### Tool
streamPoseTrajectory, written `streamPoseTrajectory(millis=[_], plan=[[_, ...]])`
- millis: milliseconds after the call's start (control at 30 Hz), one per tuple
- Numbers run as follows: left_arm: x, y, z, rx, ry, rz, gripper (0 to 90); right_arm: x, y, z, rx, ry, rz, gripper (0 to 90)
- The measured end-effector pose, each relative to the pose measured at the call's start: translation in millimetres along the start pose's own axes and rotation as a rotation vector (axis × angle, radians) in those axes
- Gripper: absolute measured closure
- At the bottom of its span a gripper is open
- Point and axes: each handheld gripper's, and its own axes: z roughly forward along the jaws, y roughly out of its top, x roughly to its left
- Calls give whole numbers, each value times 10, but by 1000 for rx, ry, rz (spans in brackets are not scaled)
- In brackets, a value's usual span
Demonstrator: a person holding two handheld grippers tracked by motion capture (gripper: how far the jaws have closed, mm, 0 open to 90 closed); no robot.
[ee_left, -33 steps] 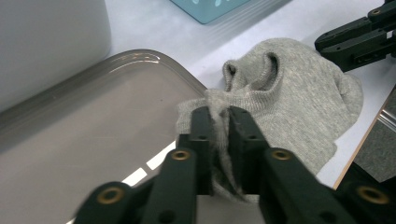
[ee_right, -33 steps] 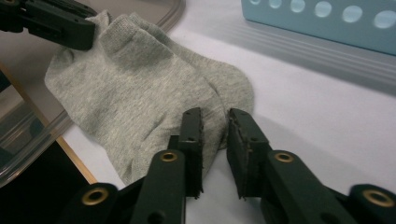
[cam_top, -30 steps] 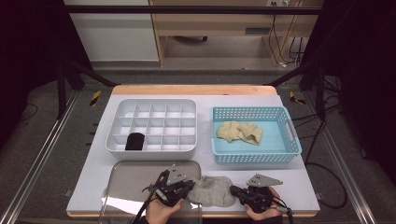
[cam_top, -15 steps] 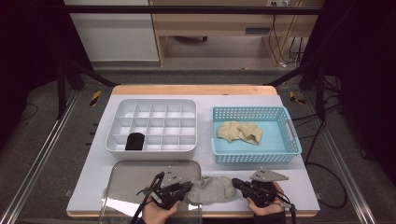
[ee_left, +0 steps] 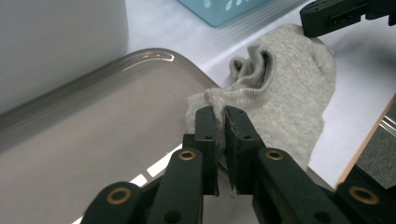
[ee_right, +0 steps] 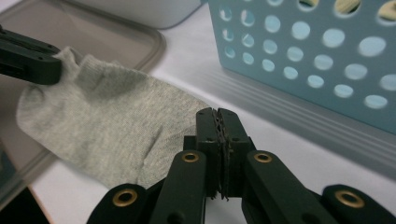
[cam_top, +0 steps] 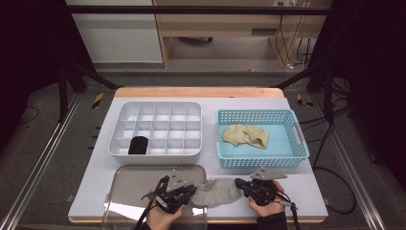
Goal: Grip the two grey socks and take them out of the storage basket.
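Grippers [cam_top: 189, 193] [cam_top: 241, 184] lie level, pinching opposite sock [cam_top: 216, 191] ends.

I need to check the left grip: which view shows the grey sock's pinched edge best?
The left gripper view: the left gripper has the grey sock edge between its near-closed jaws, close up. The right gripper view shows the sock's other end; the high view shows it small, stretched between both grippers.

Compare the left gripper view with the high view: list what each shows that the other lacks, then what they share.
Left gripper view alone: the left hand-held gripper seen close, its jaws a slit apart with a fold of the grey sock between them. High view alone: a black item in the white divided box, beige cloth in the blue basket. Shared: sock, metal tray, both grippers.
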Motion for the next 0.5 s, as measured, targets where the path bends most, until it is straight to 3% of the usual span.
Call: streamPoseTrajectory(millis=[133,300,367,500], plan=[[10,-2,-23,-13,19,5,765,-7,-10,10,-4,3,-5,860],[60,-6,-30,-2,23,-8,659,34,23,-99,-67,9,-24,864],[62,-10,-1,11,25,-11,652,93,32,-107,-78,25,-36,898],[44,-19,30,29,22,-12,705,182,14,-1,-40,55,-50,900]])
